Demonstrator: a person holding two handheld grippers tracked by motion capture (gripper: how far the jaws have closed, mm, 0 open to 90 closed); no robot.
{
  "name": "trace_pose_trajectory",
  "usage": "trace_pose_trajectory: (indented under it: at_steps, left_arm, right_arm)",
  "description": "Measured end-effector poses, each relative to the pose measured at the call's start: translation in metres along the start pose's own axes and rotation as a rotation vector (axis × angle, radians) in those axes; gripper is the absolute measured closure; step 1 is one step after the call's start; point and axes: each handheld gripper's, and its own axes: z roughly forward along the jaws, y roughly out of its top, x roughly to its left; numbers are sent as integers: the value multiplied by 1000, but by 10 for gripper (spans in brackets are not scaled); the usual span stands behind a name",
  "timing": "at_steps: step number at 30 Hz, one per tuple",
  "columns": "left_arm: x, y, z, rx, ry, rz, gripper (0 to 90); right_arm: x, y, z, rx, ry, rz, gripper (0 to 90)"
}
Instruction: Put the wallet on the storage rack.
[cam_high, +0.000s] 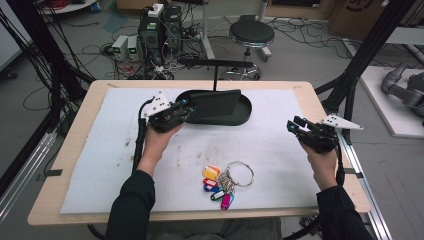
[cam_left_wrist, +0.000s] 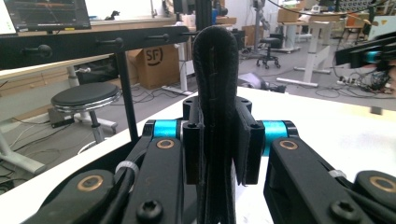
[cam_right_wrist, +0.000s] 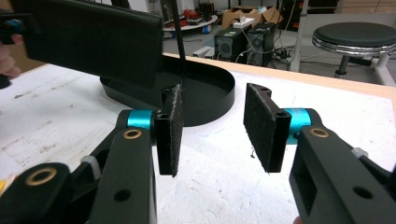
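1. My left gripper (cam_high: 186, 106) clamps the black wallet (cam_high: 216, 105) over the tray (cam_high: 246, 114), at twelve o'clock.
2. My right gripper (cam_right_wrist: 212, 123) gapes, holding nothing.
3. The wallet could slip: narrow edge grip.

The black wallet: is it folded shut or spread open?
Folded shut: the wallet stands edge-on, fold uppermost, clamped in the left gripper.

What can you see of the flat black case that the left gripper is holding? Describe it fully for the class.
The black case is a flat, roughly rectangular wallet-like piece with rounded corners, matte and finely textured, like stitched leather or fabric; a seam line runs along its edge in the left gripper view. The left gripper is shut on one end of it, pads pressing both faces. It stands on edge, lifted above the oval black tray at the back of the white mat; whether it touches the tray is unclear.
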Motion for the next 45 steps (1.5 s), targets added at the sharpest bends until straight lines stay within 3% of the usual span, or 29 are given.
trace_pose_trajectory:
  at_steps: [10, 14, 18, 21, 23, 26, 32, 36, 45]
  left_arm:
    - [14, -15, 45, 1, 33, -31, 760]
    - [18, -25, 59, 0, 65, -43, 760]
    - [25, -36, 64, 9, 93, -67, 760]
    - [30, -43, 64, 1, 101, -112, 760]
    - [32, -44, 63, 4, 111, -112, 758]
    - [34, -44, 61, 34, 125, -103, 752]
    - [42, -50, 56, 99, 158, -151, 738]
    - [44, -54, 55, 163, 187, -154, 720]
    - [42, -60, 58, 275, 205, -141, 673]
  right_arm:
    - [-1, -2, -1, -6, 0, -1, 595]
    - [-2, -3, -2, -8, 0, -6, 602]
    - [-3, -4, -3, -10, 0, -11, 604]
    - [-2, -5, -3, -4, 1, -12, 606]
    - [-2, -5, -2, -3, 2, -15, 606]
    - [-2, -6, -2, 0, 3, -15, 606]
    - [0, -6, 0, 8, 5, -20, 606]
    - [-1, -6, 0, 9, 4, -26, 606]
    - [-2, -7, 0, 13, 2, -26, 606]
